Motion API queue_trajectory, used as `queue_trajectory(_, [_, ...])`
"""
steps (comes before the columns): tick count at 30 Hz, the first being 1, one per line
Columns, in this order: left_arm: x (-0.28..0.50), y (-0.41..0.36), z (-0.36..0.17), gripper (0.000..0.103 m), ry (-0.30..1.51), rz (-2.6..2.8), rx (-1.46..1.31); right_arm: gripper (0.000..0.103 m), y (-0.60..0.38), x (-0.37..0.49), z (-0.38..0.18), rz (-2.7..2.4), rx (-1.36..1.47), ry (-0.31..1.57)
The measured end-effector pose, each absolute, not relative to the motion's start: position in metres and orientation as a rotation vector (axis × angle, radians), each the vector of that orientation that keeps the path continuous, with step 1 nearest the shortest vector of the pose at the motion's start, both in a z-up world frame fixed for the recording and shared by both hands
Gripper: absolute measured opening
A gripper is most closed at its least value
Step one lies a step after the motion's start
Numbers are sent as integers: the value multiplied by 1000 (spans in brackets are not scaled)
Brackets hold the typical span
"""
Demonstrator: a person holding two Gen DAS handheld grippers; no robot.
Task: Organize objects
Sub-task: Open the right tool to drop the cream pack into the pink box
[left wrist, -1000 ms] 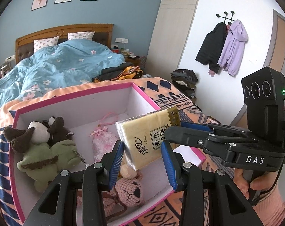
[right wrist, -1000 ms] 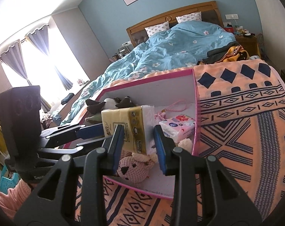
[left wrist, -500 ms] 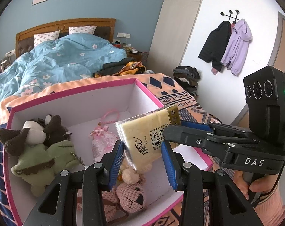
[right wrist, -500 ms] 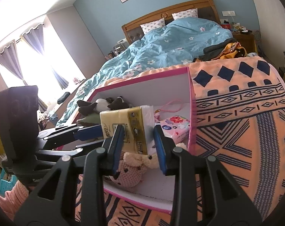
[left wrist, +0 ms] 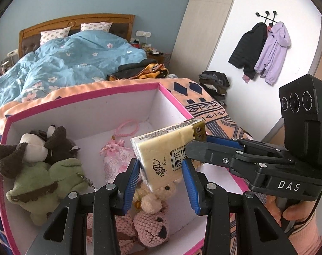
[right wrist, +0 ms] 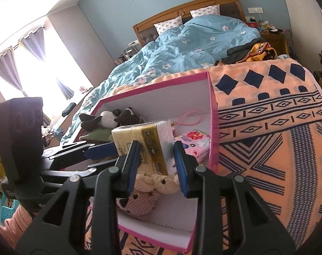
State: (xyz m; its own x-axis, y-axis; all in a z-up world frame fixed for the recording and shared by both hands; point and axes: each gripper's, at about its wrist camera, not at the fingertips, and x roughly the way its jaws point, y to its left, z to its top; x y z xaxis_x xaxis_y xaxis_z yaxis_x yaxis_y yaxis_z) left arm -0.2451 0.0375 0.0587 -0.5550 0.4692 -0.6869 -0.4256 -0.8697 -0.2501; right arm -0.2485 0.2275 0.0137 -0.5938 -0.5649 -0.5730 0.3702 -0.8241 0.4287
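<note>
A yellow tissue pack [left wrist: 169, 153] is held tilted above the pink-rimmed white box [left wrist: 80, 103]. My left gripper [left wrist: 161, 180] and my right gripper [right wrist: 156, 159] are both shut on it, from two sides; the pack also shows in the right wrist view [right wrist: 144, 140]. The right gripper's body [left wrist: 256, 161] reaches in from the right. In the box [right wrist: 212, 114] lie a green and brown plush [left wrist: 37, 165], a pink pouch [left wrist: 116, 159], a pink crocheted bear [left wrist: 148, 227] and a pink flowered tissue pack [right wrist: 193, 142].
The box sits on an orange patterned blanket [right wrist: 267, 127] at the foot of a bed with a blue duvet [left wrist: 65, 63]. Clothes [left wrist: 139, 72] lie on the bed. Jackets [left wrist: 265, 48] hang on the right wall.
Both grippers have carried the yellow tissue pack lower and further over the box. The box looks larger and nearer in both views.
</note>
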Motion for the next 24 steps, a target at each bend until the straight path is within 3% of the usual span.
queue_trajectory(24, [-278, 39, 47, 41, -180, 2368, -1230, 38, 223, -285, 7, -2441, 1068, -392])
